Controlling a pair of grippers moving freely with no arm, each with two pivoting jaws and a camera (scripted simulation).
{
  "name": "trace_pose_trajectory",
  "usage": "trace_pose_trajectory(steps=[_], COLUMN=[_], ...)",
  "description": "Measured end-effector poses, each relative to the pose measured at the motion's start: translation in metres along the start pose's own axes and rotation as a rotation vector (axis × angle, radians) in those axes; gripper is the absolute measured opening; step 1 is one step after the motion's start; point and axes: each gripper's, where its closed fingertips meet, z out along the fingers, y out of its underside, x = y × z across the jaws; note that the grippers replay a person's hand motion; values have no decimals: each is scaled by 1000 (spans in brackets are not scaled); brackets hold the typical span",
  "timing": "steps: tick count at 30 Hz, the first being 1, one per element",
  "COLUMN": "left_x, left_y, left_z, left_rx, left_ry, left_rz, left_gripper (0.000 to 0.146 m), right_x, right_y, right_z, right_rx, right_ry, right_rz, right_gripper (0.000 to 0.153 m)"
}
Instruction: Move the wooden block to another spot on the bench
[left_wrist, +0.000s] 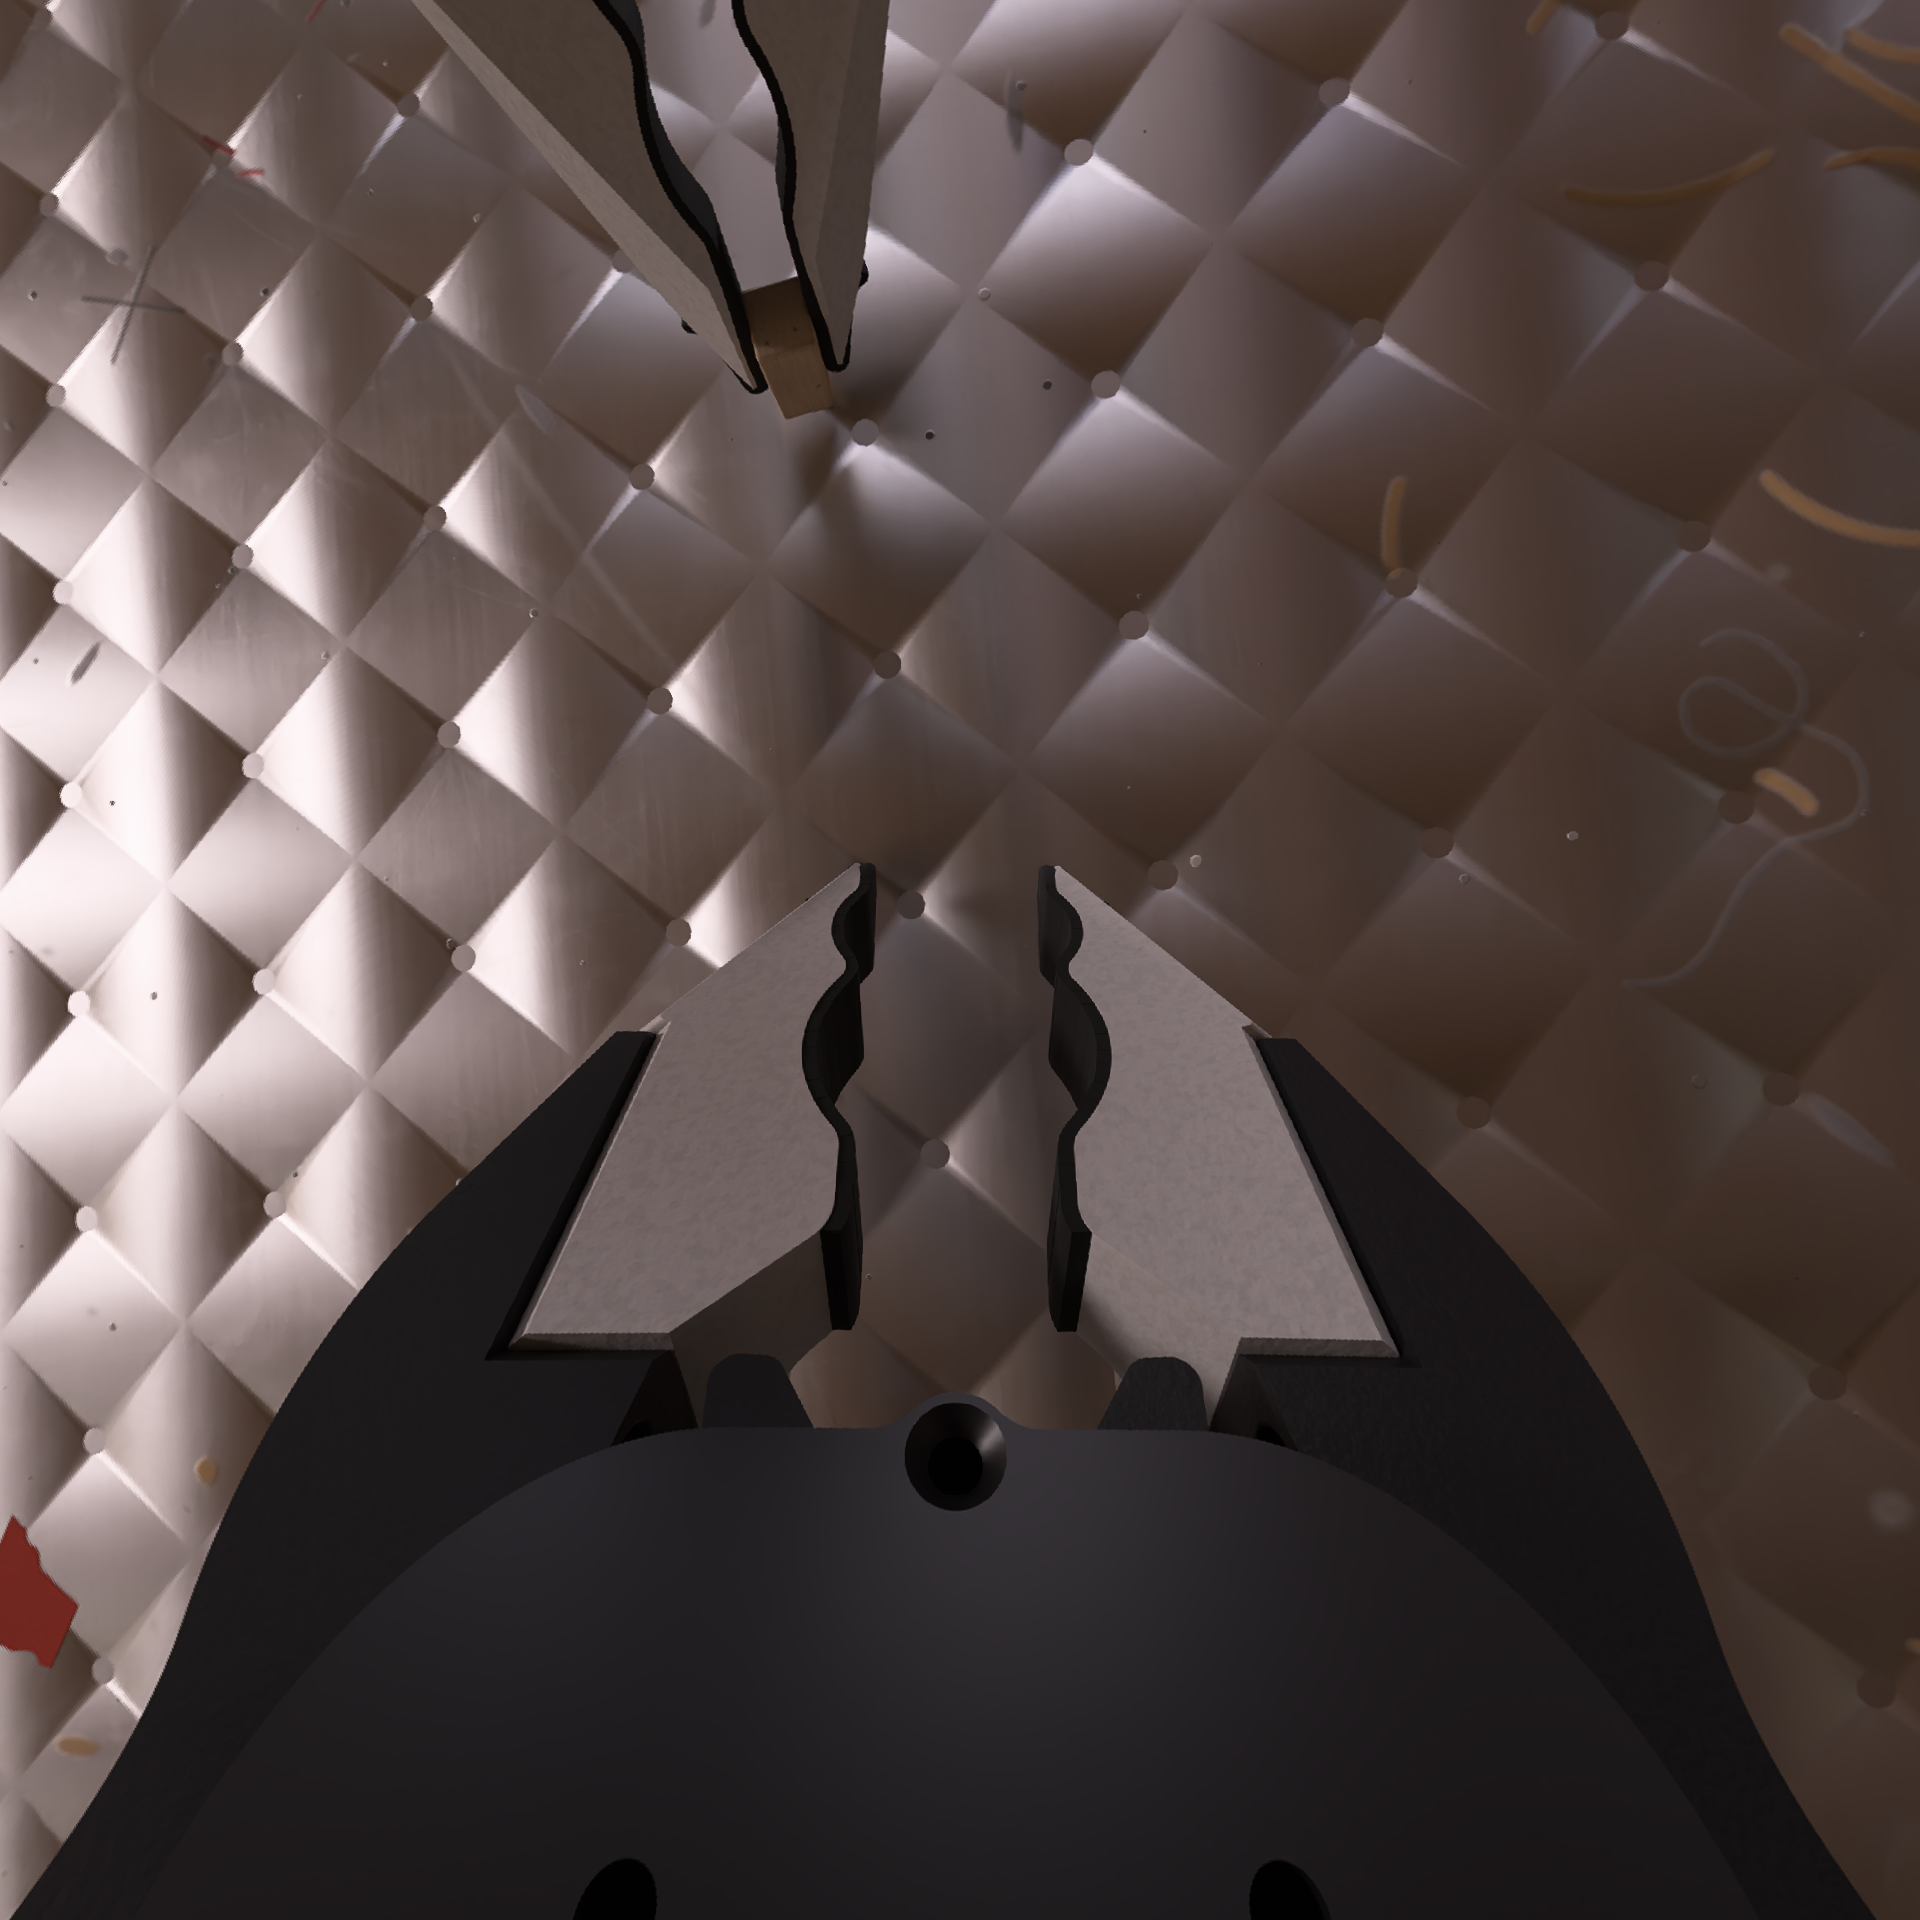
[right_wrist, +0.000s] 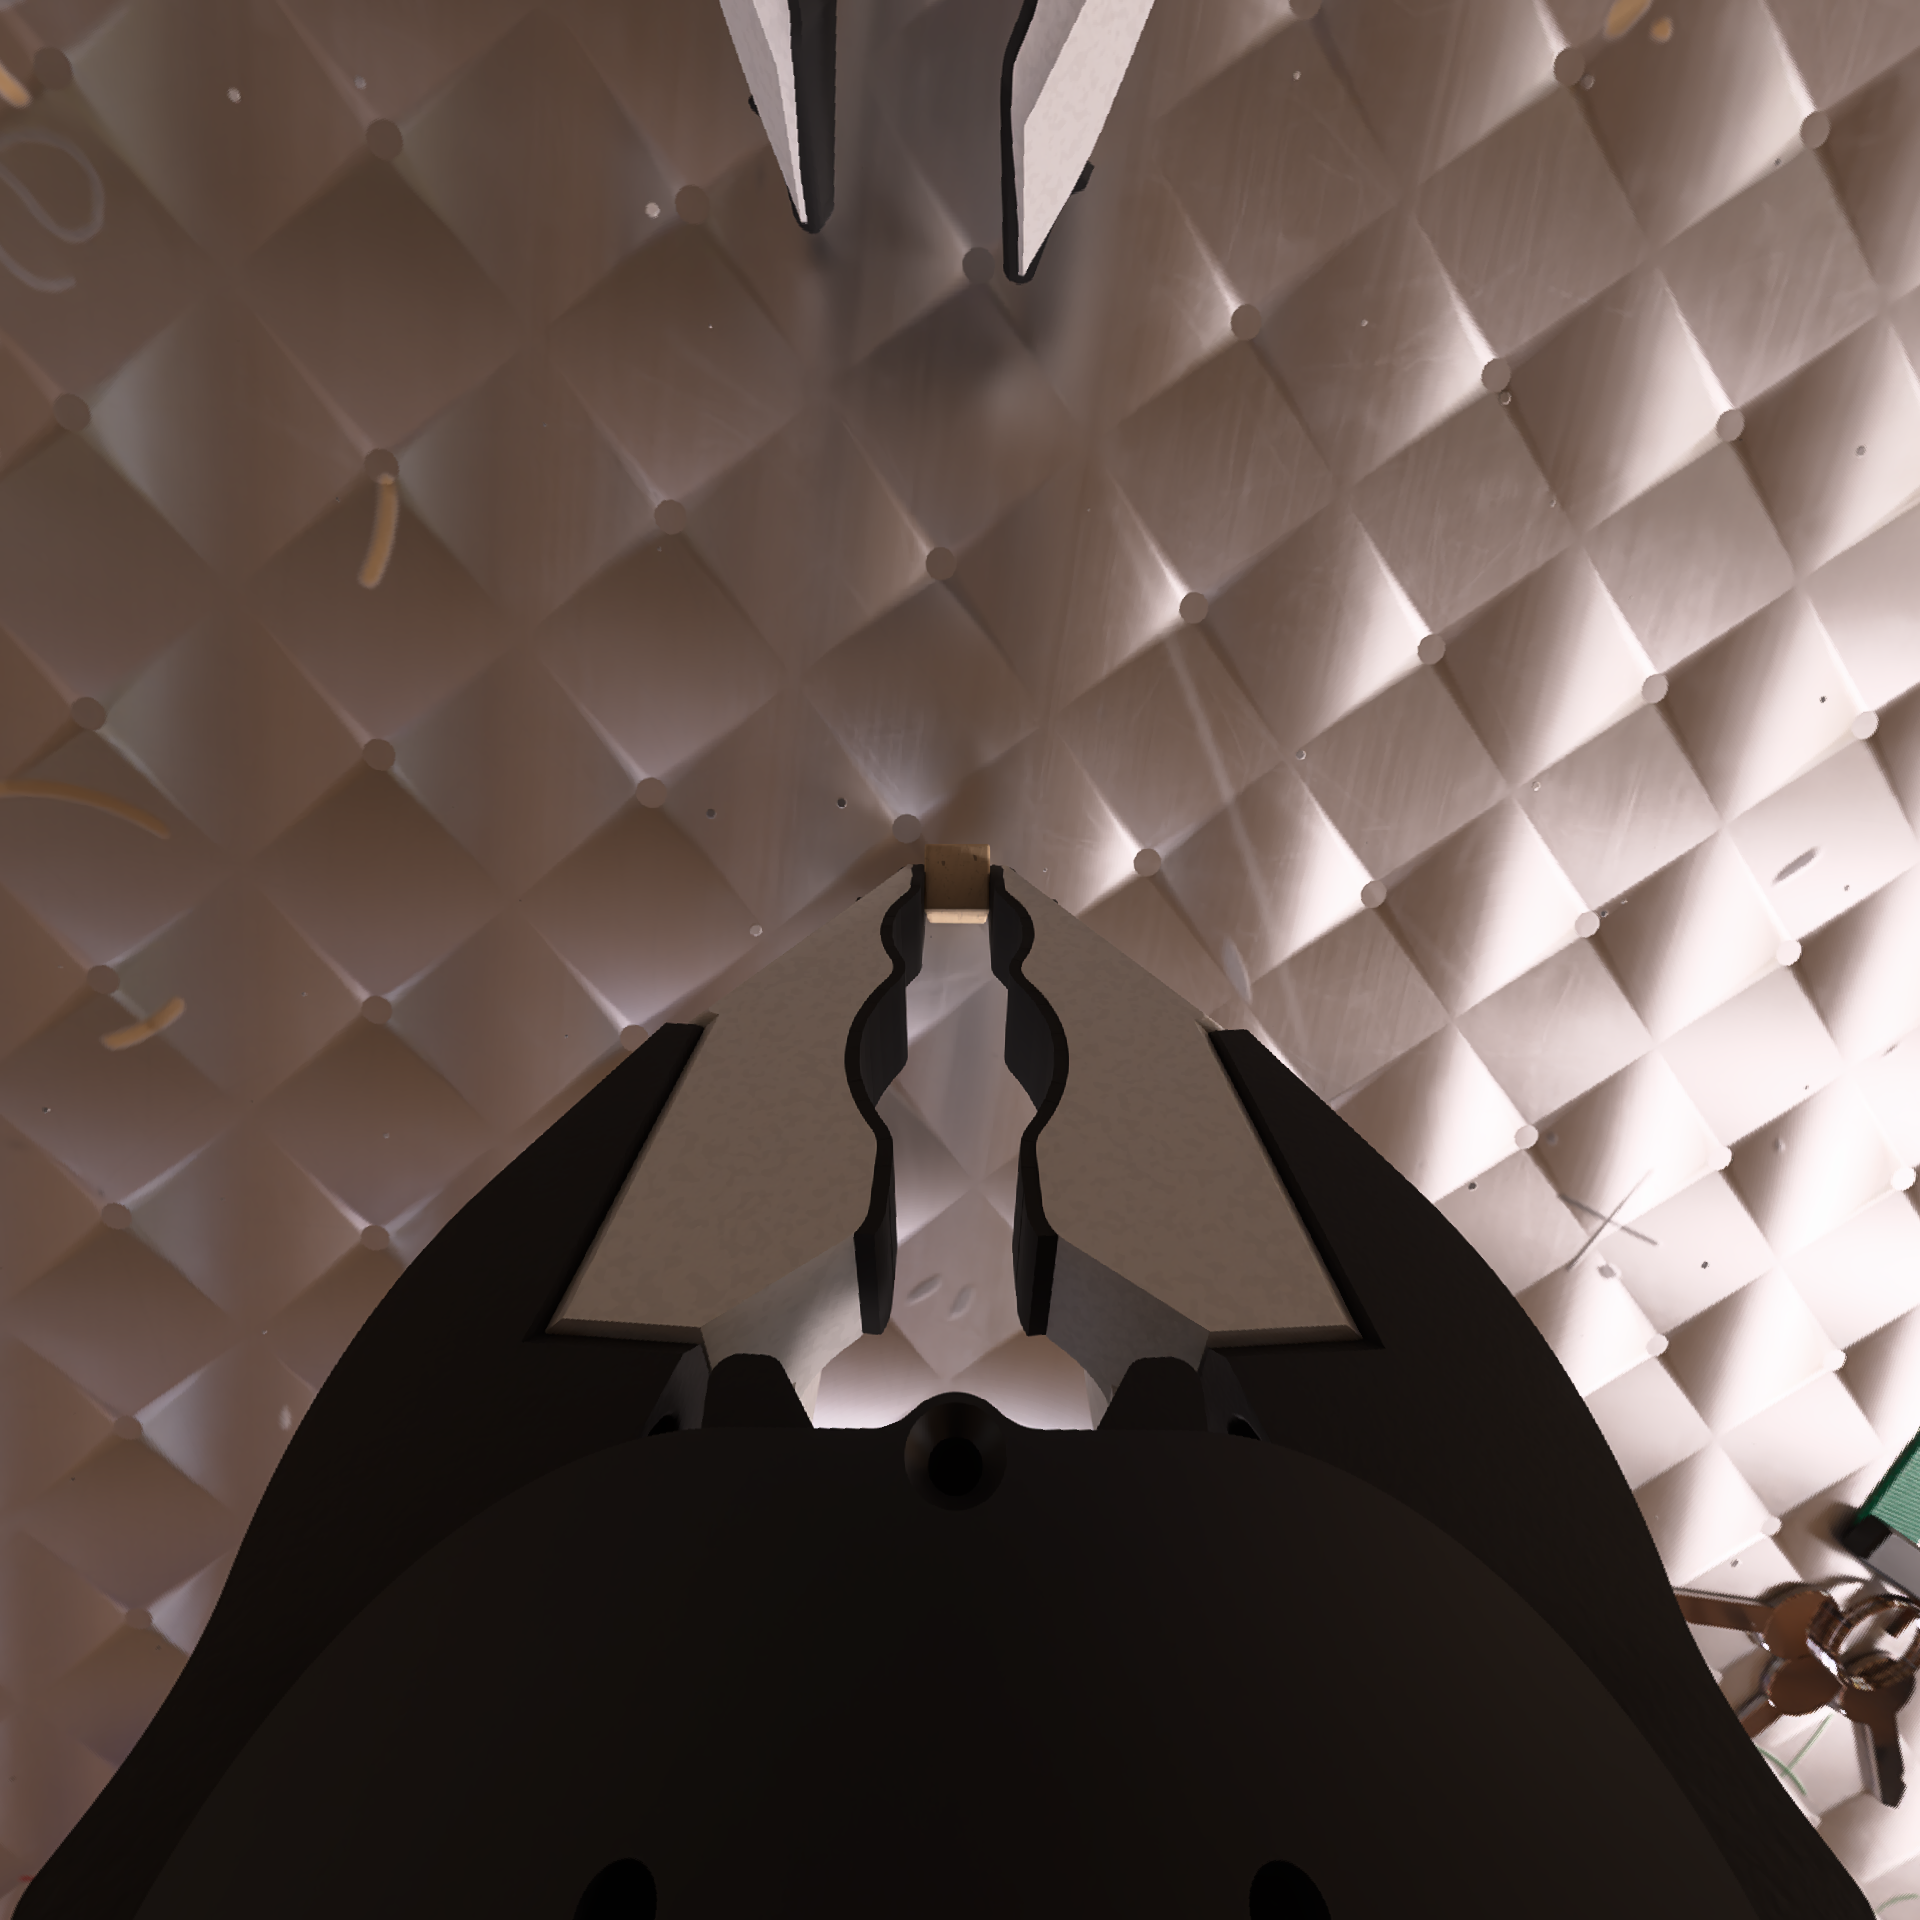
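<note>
The small wooden block (right_wrist: 957, 885) sits between the tips of my right gripper (right_wrist: 957, 896), which is shut on it close to the quilted metal bench (right_wrist: 1455, 623). In the left wrist view the same block (left_wrist: 792, 355) shows pinched in the right gripper (left_wrist: 798, 364) at the top. I cannot tell whether the block touches the bench. My left gripper (left_wrist: 957, 883) is open and empty, hovering over the bench nearer the camera. It also shows at the top of the right wrist view (right_wrist: 914, 244).
A bunch of keys (right_wrist: 1808, 1662) and a green-edged object (right_wrist: 1896, 1517) lie at the lower right of the right wrist view. A red scrap (left_wrist: 36, 1605) lies at the lower left of the left wrist view. Tan shavings (left_wrist: 1829, 520) are scattered on the bench.
</note>
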Motion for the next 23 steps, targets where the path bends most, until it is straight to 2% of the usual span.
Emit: trace_pose_trajectory(steps=[3, 6, 7, 11, 17, 23], left_x=[0, 0, 0, 0, 0, 0], left_y=[0, 0, 0, 0, 1, 1], left_z=[0, 0, 0, 0, 0, 0], left_rx=[-2, -4, -5, -4, -4, -3], left_ry=[-3, -5, -6, -4, 3, 5], left_rz=[2, 7, 8, 5, 0, -3], left_gripper=[31, 31, 31, 31, 31, 31], right_x=[0, 2, 2, 0, 0, 3], right_y=[-2, -3, -4, -14, -13, -13], right_z=[-2, -6, -7, -6, 3, -3], right_rx=[21, 40, 51, 122, 97, 109], right_ry=[4, 22, 26, 20, 7, 15], right_rz=[12, 25, 22, 3, 11, 13], right_gripper=[11, 35, 35, 20, 19, 19])
